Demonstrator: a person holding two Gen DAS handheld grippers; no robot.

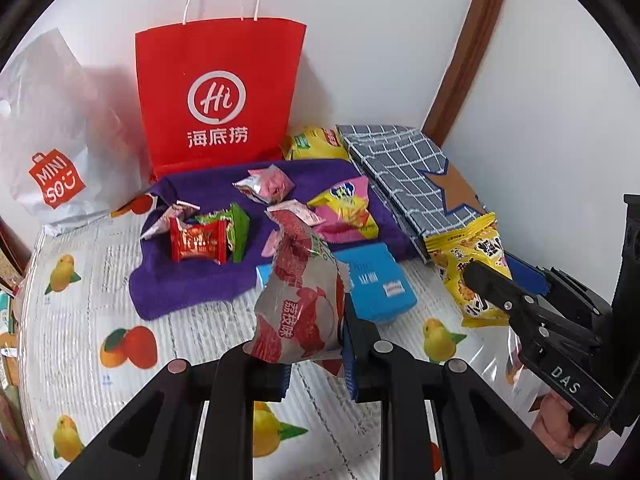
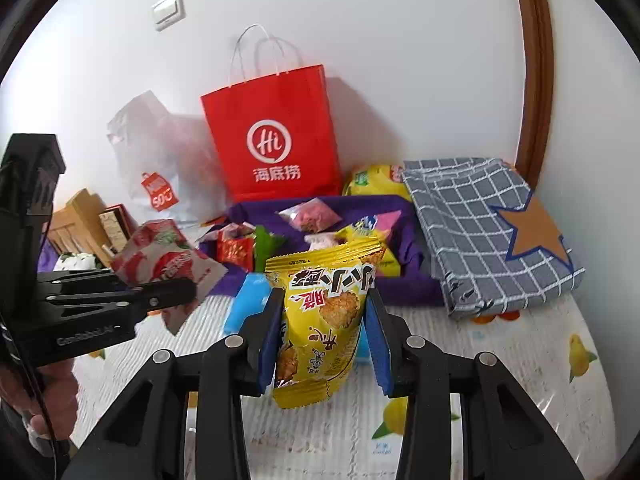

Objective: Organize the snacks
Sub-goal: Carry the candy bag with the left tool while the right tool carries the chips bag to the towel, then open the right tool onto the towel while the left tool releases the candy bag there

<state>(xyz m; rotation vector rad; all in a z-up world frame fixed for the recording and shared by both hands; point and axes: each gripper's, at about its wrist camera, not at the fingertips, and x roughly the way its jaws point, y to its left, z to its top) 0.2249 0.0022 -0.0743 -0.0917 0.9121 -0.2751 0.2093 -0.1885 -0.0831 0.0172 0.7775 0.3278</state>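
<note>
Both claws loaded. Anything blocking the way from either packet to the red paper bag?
Nothing visible. The left claw holds the red-and-silver packet and the right claw the yellow packet, both lifted off the table. The snacks on the purple cloth lie low before the red paper bag.

A silver-and-red lychee-flavour snack packet [image 1: 298, 304] stands upright, its lower edge pinched between the blue pads of the left hand-held gripper [image 1: 316, 364]. A yellow crispy-noodle snack packet [image 2: 324, 320] hangs upright in the right hand-held gripper [image 2: 324, 340], squeezed at its sides. Beyond both hand-held grippers, smaller snacks lie loose on a purple towel [image 1: 192, 280]: a red candy packet [image 1: 198, 244] touching a green packet [image 1: 238, 228], a pink pouch [image 1: 266, 184], and a yellow-pink packet [image 1: 348, 208]. Just ahead of the left hand-held gripper lies a blue box [image 1: 376, 284].
</note>
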